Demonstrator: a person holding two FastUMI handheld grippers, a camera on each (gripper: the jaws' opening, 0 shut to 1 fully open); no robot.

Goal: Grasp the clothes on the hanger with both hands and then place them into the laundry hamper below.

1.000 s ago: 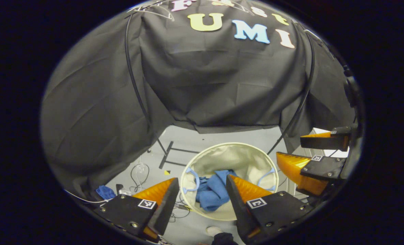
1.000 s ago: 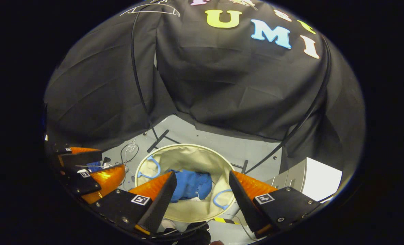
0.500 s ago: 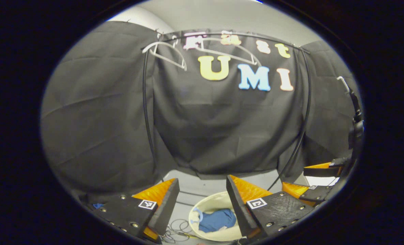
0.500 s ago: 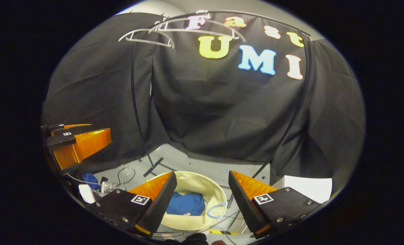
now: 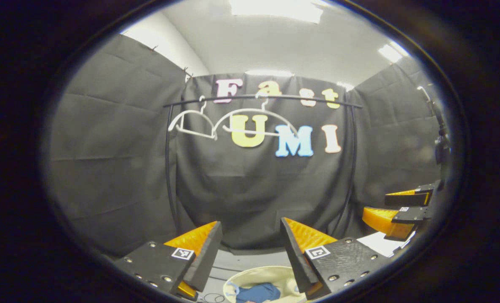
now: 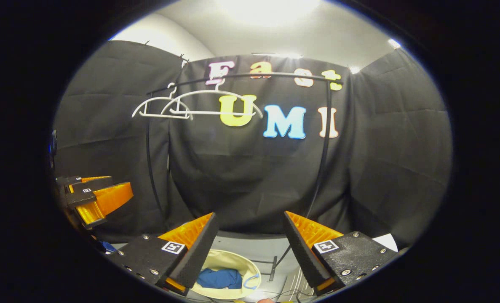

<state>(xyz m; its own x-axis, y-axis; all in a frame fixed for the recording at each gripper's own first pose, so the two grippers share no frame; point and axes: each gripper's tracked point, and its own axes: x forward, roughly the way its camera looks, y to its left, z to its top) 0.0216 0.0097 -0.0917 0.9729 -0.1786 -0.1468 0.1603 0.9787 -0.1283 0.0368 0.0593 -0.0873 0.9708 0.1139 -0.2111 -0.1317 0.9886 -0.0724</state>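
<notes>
A black cloth wall [image 5: 106, 168] closes the booth under a pale ceiling, and a thin black clothes rail [image 5: 262, 97] runs across it. The left gripper [image 5: 250, 248] is spread wide with nothing between its fingers, and the right gripper [image 6: 247, 242] is also spread and empty; both point forward and almost level toward the wall, side by side, the left one to be seen at the edge of the right gripper view. Below and just past the fingers stands the round cream fabric laundry hamper [image 6: 241, 263] with blue loop handles, and the crumpled blue garment [image 6: 218, 278] lies inside it. On the rail hang two bare white wire hangers [image 6: 191, 105], close together and overlapping. The task looks almost finished, I think. To do the step in hand well, both grippers should draw back together, open, well apart from the hangers and the hamper rim.
</notes>
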